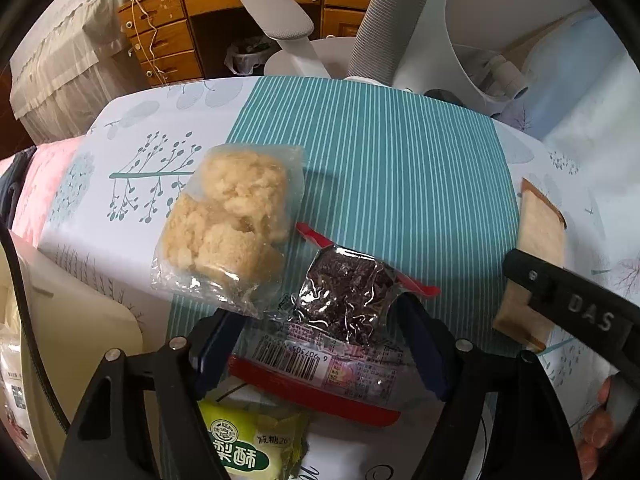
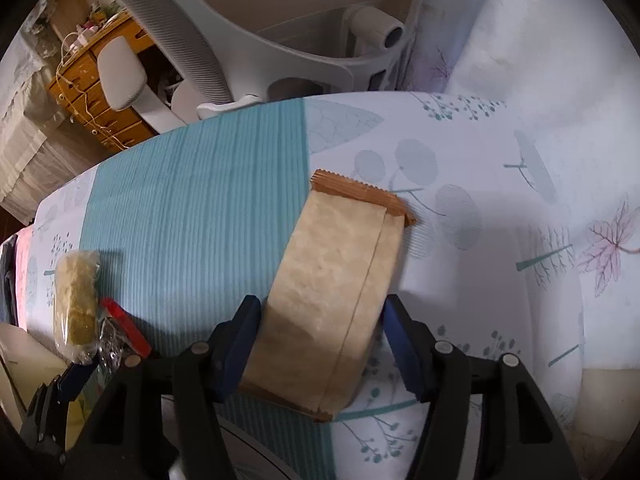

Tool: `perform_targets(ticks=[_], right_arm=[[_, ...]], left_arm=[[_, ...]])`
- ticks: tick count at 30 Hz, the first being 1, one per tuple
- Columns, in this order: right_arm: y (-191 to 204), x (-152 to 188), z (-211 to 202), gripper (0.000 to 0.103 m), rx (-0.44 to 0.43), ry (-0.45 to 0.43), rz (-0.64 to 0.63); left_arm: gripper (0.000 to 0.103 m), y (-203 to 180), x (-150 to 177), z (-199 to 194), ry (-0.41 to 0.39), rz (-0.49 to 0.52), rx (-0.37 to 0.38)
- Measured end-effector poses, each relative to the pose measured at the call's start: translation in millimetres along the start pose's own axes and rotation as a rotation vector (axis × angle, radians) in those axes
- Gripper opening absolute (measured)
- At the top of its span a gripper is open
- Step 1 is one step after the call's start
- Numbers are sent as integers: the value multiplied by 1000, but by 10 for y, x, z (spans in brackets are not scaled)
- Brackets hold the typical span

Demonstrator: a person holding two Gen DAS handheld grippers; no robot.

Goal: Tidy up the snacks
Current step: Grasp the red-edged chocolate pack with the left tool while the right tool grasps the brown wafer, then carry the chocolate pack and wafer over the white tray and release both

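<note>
In the left wrist view my left gripper (image 1: 320,344) has its blue pads on both sides of a red-edged clear snack packet (image 1: 340,320) with dark contents and a barcode, and is shut on it. A clear bag of pale crumbly pastry (image 1: 228,224) lies just beyond on the tablecloth. In the right wrist view my right gripper (image 2: 320,348) is shut on a tan paper snack pack (image 2: 332,292) with a crimped brown end; the pack also shows in the left wrist view (image 1: 540,240). The pastry bag (image 2: 76,304) and red packet (image 2: 120,328) lie far left.
The table (image 1: 400,160) has a teal-striped and white leaf-print cloth. A green and yellow wrapped snack (image 1: 248,444) lies under my left gripper. A white office chair (image 1: 400,20) stands behind the table, with a wooden drawer desk (image 1: 168,28) beyond it. A cream container edge (image 1: 80,320) is at left.
</note>
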State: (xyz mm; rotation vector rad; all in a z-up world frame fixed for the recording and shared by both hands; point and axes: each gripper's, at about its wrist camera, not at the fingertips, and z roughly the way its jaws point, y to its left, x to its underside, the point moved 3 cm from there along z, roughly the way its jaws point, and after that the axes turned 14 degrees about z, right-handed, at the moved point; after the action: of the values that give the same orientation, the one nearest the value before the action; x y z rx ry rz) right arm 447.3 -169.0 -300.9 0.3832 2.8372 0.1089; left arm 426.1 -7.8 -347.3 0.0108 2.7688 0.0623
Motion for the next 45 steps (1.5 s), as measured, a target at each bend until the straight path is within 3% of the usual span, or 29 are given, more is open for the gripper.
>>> perform_targets(ticks=[7,17,28,36,45], right_arm=[[-226,60,-76,60,-21,45,54],[-532,311,-199,60,-7,118,75],[-779,993,-469,60,-70,252,54],[-900,1541,-748,60,-102,339,44],[-979,1951,-1028,60,-121,388,30]], left_arm=[[65,9,62,-52,14,9,30],[61,-118,304,-133,87,42,48],[60,-368,657,-355,166,59,88],[60,-413,958,-904,140,81,119],[60,-200,1330,-1570,124,77,145]])
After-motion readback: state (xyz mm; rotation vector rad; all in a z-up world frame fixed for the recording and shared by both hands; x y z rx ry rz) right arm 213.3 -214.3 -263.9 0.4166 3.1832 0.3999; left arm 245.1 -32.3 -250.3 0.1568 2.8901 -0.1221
